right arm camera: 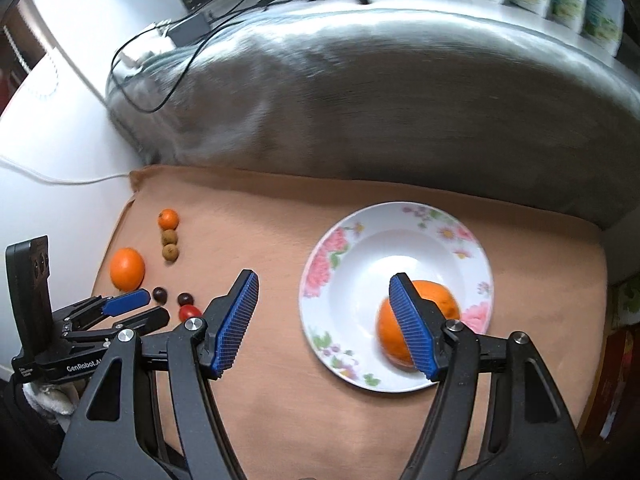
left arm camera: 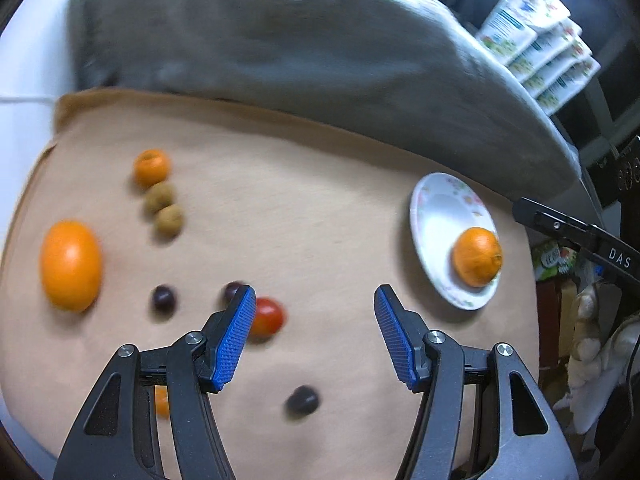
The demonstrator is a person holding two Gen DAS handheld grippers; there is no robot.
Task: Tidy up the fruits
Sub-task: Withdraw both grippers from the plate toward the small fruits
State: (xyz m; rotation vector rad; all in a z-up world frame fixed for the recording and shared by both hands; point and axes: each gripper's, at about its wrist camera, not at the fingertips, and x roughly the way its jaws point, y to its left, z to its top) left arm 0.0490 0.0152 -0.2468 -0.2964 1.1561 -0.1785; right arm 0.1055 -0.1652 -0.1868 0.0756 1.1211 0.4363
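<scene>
A white floral plate (right arm camera: 340, 240) holds one orange (right arm camera: 436, 304); both also show in the left wrist view, plate (left arm camera: 436, 216), orange (left arm camera: 477, 256). My right gripper (right arm camera: 322, 298) is open and empty, above the plate's left edge. My left gripper (left arm camera: 315, 312) is open and empty over the tan cloth (left arm camera: 300, 200); it also shows in the right wrist view (right arm camera: 138, 306). By its left finger lies a red cherry tomato (left arm camera: 269, 316). A large orange (left arm camera: 70, 265), a small mandarin (left arm camera: 151, 167), two brown longans (left arm camera: 164, 208) and dark grapes (left arm camera: 163, 298) lie left.
A grey cushion (right arm camera: 380, 100) lies behind the cloth. Stacked cartons (left arm camera: 536, 40) stand at the back right. A black cable (right arm camera: 168, 56) runs over the cushion's left end. Another dark grape (left arm camera: 303, 400) and a small orange fruit (left arm camera: 161, 400) lie near the cloth's front.
</scene>
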